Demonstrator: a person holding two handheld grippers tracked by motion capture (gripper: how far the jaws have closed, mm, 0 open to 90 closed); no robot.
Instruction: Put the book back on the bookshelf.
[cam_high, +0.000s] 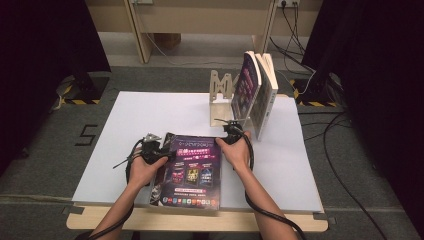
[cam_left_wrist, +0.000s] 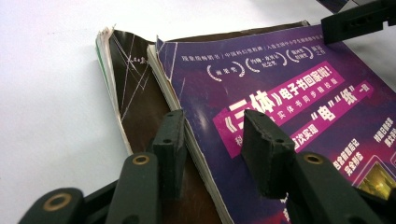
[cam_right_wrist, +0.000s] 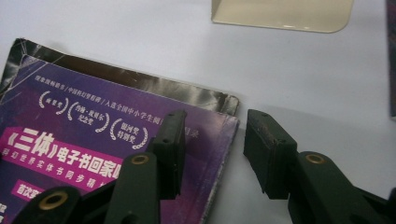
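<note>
Right now I see two books stacked flat near the front edge of the white bench, the purple book on top and the dark book beneath it, the lower one sticking out along the left side and the far edge. My left gripper sits at the stack's left edge, and in the left gripper view its jaws straddle the purple book's page edge: one jaw stands over the dark cover, the other over the purple cover, and the pads are spread apart without pressing on anything, so I read them as released. My right gripper is at the far right corner of the stack; in the right gripper view one jaw lies over the purple cover and the other over bare bench just beside the corner, gaping wide with nothing pinched. Farther back a cream bookend stands upright, its foot showing at the top of the right gripper view, and two more books lean on their edges just right of it, well apart from the flat stack. Both hands rest low, forearms coming in from the near side
</note>
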